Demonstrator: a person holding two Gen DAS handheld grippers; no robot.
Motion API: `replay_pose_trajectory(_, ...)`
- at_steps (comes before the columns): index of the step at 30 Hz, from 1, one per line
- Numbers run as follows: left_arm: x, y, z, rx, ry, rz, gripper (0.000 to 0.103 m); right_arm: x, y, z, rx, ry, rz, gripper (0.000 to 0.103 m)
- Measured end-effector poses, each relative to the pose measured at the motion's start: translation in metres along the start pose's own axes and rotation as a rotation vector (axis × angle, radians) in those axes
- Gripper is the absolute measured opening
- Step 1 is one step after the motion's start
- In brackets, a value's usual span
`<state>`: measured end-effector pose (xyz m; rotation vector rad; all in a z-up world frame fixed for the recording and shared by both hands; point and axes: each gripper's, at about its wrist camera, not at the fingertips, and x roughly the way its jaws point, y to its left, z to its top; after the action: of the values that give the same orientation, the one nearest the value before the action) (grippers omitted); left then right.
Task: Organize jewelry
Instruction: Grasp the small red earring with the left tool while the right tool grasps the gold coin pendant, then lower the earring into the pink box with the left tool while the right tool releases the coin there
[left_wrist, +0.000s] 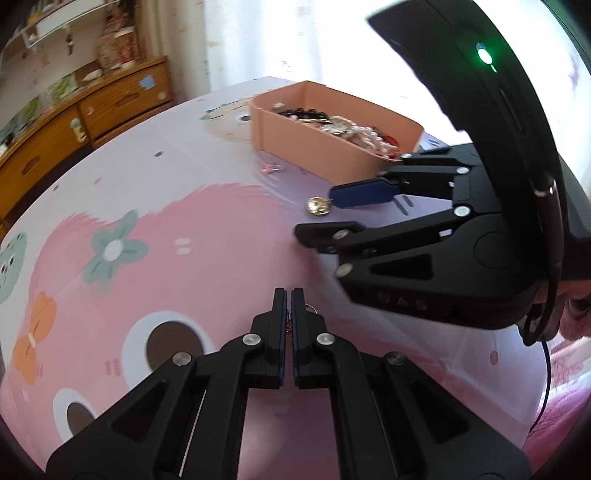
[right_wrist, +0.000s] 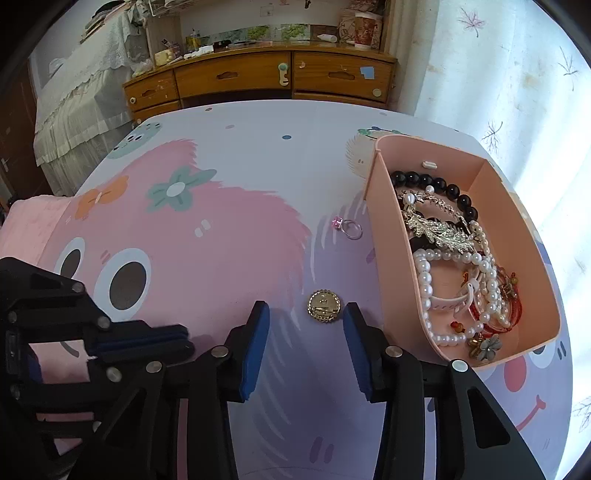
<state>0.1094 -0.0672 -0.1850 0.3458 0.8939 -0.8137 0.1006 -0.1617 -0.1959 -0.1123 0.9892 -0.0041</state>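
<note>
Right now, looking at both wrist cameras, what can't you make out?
- Left wrist view: the small red piece pinched in the left gripper; the pads hide its shape.
- Left wrist view: the pink box, near end cut off by the right gripper.
- Right wrist view: the gold round piece, relief too small to read.

A cartoon-printed tablecloth (right_wrist: 221, 236) in pink and lilac is spread beneath the jaws. Ahead of the right jaws, beyond the table's far edge, a wooden dresser (right_wrist: 258, 79) with drawers is seen, cluttered on top. A white patterned curtain (right_wrist: 498, 74) is hung beyond, to their right.
</note>
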Motion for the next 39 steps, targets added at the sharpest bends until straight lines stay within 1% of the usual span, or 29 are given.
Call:
replay_pose_trajectory(1,-0.001,0.003,-0.001,-0.016,0.006,0.007,0.0,0.001,0.0,0.001,0.0,-0.006,0.0,0.035)
replay_pose_trajectory(3,-0.005,0.011,-0.003,-0.043,0.008,0.028,0.0,0.002,0.0,0.002,-0.006,-0.011,-0.002,0.024)
replay_pose_trajectory(5,-0.01,0.019,-0.005,-0.079,0.004,0.05,0.0,0.003,0.001,0.004,-0.013,-0.013,-0.003,0.019)
replay_pose_trajectory(11,-0.034,0.04,-0.006,-0.197,-0.032,0.067,0.0,0.0,-0.001,0.002,-0.022,-0.009,0.003,0.017)
replay_pose_trajectory(16,-0.055,0.041,0.006,-0.24,-0.08,0.061,0.0,-0.006,-0.007,-0.002,0.007,-0.001,0.027,0.017)
replay_pose_trajectory(21,-0.071,0.027,0.029,-0.26,-0.139,0.05,0.0,-0.031,-0.014,-0.006,0.02,-0.026,0.065,0.017)
replay_pose_trajectory(29,-0.08,-0.011,0.074,-0.264,-0.212,0.02,0.0,-0.093,-0.041,-0.004,0.006,-0.104,0.104,0.017)
replay_pose_trajectory(35,-0.073,-0.04,0.107,-0.263,-0.235,-0.011,0.0,-0.129,-0.078,0.002,0.004,-0.137,0.085,0.017)
replay_pose_trajectory(39,-0.057,-0.058,0.126,-0.259,-0.241,-0.029,0.001,-0.143,-0.108,0.001,0.001,-0.148,0.073,0.017)
